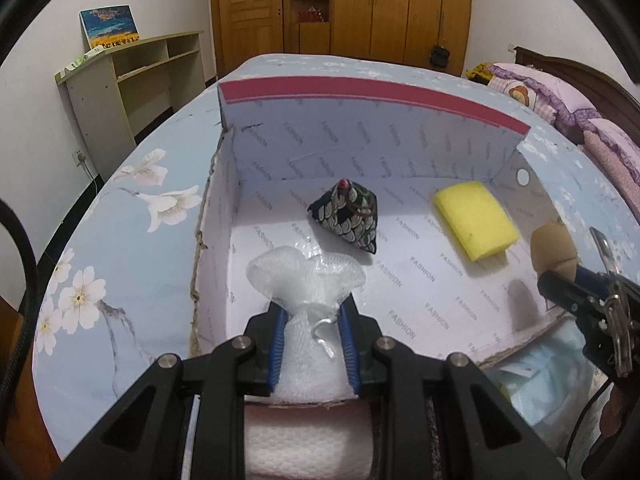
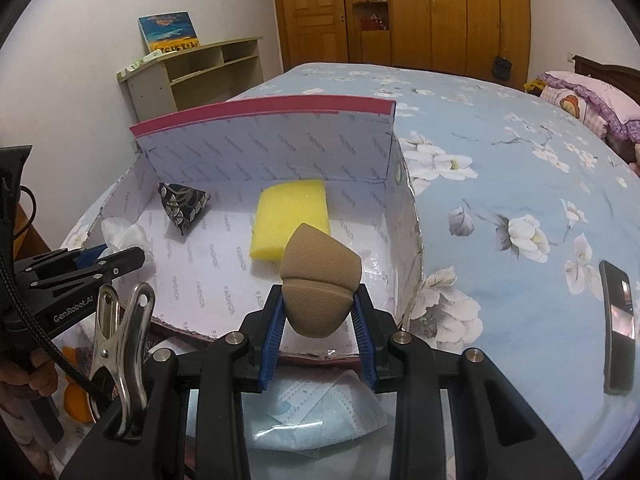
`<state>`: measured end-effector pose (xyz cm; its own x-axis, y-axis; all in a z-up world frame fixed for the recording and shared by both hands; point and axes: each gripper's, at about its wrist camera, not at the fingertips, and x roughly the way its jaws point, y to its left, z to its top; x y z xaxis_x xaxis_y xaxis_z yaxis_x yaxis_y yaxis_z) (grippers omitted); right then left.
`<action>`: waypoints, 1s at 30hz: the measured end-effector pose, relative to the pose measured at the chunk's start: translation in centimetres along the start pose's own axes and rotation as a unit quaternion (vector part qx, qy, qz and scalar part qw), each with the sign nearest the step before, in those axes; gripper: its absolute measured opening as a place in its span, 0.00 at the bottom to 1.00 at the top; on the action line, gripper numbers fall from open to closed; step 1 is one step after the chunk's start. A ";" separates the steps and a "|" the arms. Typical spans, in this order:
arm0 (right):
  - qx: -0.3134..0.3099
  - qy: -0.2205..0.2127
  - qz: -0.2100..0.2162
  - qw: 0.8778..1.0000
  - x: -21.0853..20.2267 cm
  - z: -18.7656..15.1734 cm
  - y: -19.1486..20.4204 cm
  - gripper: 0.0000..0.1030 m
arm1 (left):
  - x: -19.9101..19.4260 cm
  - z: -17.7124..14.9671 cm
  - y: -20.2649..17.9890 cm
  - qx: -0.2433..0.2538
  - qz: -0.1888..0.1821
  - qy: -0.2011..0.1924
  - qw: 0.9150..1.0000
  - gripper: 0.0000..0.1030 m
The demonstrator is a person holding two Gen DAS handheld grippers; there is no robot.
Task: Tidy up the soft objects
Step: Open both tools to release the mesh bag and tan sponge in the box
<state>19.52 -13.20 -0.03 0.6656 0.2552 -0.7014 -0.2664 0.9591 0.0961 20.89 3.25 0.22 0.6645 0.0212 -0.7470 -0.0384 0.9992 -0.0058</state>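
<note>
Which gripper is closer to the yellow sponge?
Right. The right gripper, holding a tan sponge, hangs just before the yellow sponge. The left gripper, holding bubble wrap, is across the box.

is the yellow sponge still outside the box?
No, the yellow sponge lies flat on the floor of the open box, near its back wall and apart from the patterned pouch.
</note>
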 end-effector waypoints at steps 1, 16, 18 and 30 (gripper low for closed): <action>0.000 0.001 -0.001 1.000 0.0 0.0 0.0 0.33 | 0.1 0.0 0.0 0.000 0.000 0.001 1.000 0.25; 0.015 -0.002 -0.005 1.000 -0.2 -0.3 0.0 0.33 | 0.4 0.2 0.1 0.001 -0.001 0.010 1.000 0.31; 0.017 -0.004 -0.002 1.000 -0.2 -0.4 0.0 0.35 | 0.4 0.2 0.1 0.000 -0.002 0.010 1.000 0.31; 0.009 -0.028 0.016 0.999 -1.5 -0.7 1.0 0.57 | -0.6 0.1 -0.3 -0.007 0.015 0.011 1.000 0.58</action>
<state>17.75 -12.75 0.59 0.6943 0.2919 -0.6578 -0.2758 0.9522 0.1315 20.58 2.99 0.72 0.6456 0.0506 -0.7620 -0.0684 0.9976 0.0083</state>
